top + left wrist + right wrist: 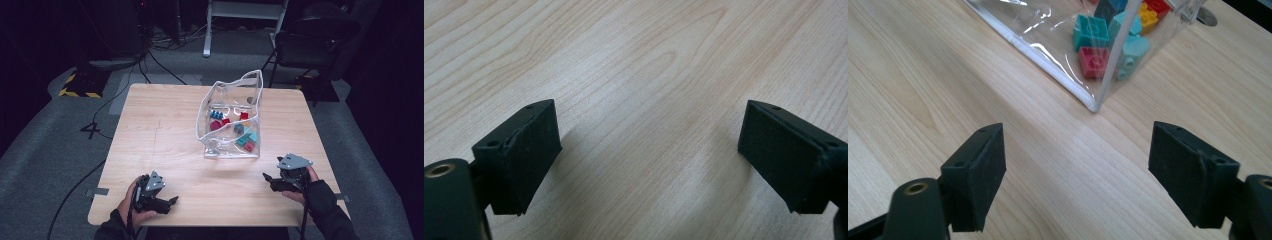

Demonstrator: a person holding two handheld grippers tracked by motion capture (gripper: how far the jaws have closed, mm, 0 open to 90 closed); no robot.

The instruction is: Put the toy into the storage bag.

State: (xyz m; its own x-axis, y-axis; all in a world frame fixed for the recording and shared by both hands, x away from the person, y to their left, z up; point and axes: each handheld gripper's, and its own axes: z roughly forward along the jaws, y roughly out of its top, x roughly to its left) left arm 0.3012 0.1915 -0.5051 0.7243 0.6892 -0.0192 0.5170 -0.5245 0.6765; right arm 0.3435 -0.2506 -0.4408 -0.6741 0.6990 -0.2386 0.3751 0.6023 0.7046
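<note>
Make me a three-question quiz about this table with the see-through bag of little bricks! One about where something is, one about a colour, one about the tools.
1. Where do the toy bricks lie?
A. Inside the clear bag
B. Scattered on the floor
C. Between the left tool's jaws

2. What colour is the brick nearest the bag's front corner in the right gripper view?
A. Black
B. Red
C. White

3. How do the right tool's jaws stand?
A. Shut on a brick
B. Shut on the bag
C. Open, nothing between them

Answers:
1 A: the bricks show through the clear bag on the table.
2 B: the red brick sits beside teal ones.
3 C: the right tool shows bare wood between wide jaws.
</note>
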